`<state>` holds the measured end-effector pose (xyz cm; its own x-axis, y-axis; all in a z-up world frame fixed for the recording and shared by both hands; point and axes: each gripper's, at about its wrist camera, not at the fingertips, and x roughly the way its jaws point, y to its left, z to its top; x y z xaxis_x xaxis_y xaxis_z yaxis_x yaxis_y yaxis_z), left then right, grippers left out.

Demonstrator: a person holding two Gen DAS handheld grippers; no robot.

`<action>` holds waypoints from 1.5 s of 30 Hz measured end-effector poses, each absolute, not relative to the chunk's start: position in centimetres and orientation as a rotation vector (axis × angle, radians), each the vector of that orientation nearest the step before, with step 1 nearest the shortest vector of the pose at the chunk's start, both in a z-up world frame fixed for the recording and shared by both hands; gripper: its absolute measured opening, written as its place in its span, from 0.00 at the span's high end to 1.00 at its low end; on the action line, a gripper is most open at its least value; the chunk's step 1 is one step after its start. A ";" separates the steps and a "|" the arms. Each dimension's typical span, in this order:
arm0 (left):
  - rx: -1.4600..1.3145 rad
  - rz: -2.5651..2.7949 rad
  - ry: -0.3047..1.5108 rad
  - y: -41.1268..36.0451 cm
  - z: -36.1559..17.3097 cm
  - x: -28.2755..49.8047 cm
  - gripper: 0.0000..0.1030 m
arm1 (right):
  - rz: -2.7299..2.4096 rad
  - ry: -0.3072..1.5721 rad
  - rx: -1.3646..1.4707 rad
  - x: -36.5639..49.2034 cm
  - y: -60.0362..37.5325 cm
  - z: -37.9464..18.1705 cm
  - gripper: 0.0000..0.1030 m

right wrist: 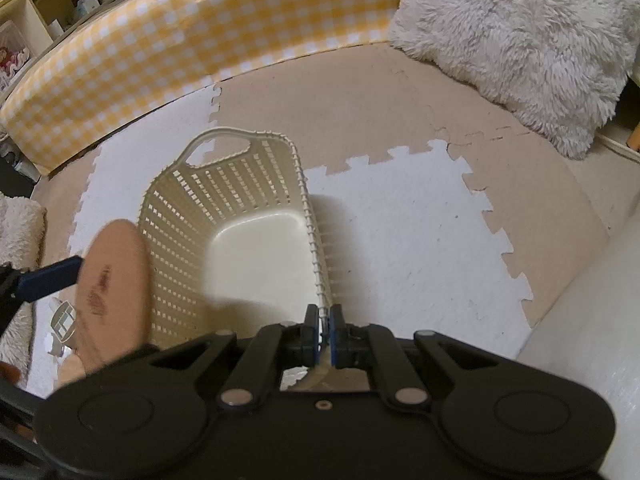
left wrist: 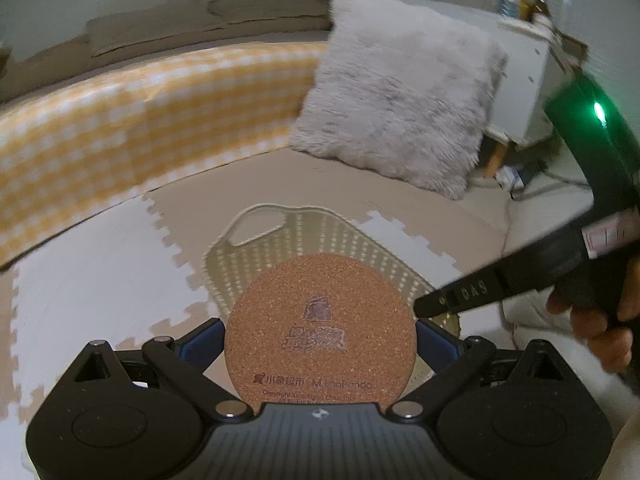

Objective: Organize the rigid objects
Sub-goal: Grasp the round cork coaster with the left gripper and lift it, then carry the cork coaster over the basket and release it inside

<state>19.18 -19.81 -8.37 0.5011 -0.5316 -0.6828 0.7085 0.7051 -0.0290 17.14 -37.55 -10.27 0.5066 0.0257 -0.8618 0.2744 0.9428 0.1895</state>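
The floor (right wrist: 400, 240) is laid with interlocking foam mat tiles, white and beige. A cream perforated basket (right wrist: 192, 216) stands on it at centre, nothing inside. A fluffy grey-white pillow (right wrist: 520, 40) rests at two o'clock; a yellow checked cushion (right wrist: 200, 40) (long, bolster-like) curves from nine to twelve o'clock.

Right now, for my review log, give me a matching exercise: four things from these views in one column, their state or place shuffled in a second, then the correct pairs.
Column one:
1. cork coaster
2. basket
3. fluffy cushion
4. right tool

Column two:
A. leaning at the checked yellow bumper's end
B. shut on the basket's rim
C. held by the left tool
D. empty, on the foam mat

Pairs: 1-C, 2-D, 3-A, 4-B
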 end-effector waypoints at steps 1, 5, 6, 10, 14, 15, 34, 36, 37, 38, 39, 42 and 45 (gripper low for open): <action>0.293 -0.769 0.716 -20.2 -8.6 19.0 0.04 | -0.153 1.035 0.326 17.1 -37.6 -10.3 0.95; 0.342 -0.780 0.698 -21.1 -9.3 18.8 0.04 | -0.151 1.035 0.342 17.1 -37.7 -10.3 0.94; 0.344 -0.781 0.697 -21.4 -9.5 18.8 0.04 | -0.150 1.036 0.344 17.1 -37.7 -10.3 0.94; 0.339 -0.790 0.696 -22.3 -10.1 19.0 0.04 | -0.148 1.037 0.346 17.1 -37.8 -10.3 0.94; 0.328 -0.809 0.701 -23.2 -10.6 19.0 0.04 | -0.150 1.037 0.350 17.1 -37.7 -10.3 0.94; 0.328 -0.811 0.702 -23.4 -10.7 18.9 0.04 | -0.150 1.037 0.349 17.0 -37.7 -10.3 0.94; 0.305 -0.795 0.755 -23.5 -11.6 19.5 0.00 | -0.150 1.038 0.353 17.1 -37.8 -10.3 0.94; 0.295 -0.795 0.767 -23.5 -11.6 19.6 0.00 | -0.150 1.037 0.353 17.1 -37.8 -10.3 0.94; 0.291 -0.796 0.770 -23.4 -11.5 19.6 0.00 | -0.150 1.037 0.353 17.1 -37.8 -10.3 0.94; 0.289 -0.796 0.773 -23.4 -11.5 19.6 0.00 | -0.150 1.037 0.353 17.1 -37.8 -10.3 0.94; 0.287 -0.796 0.774 -23.4 -11.5 19.6 0.00 | -0.150 1.037 0.353 17.1 -37.8 -10.3 0.94; 0.278 -0.801 0.779 -23.4 -11.3 19.6 0.00 | -0.150 1.037 0.353 17.1 -37.8 -10.3 0.94; 0.266 -0.808 0.787 -23.3 -11.1 19.6 0.00 | -0.150 1.037 0.354 17.1 -37.8 -10.3 0.94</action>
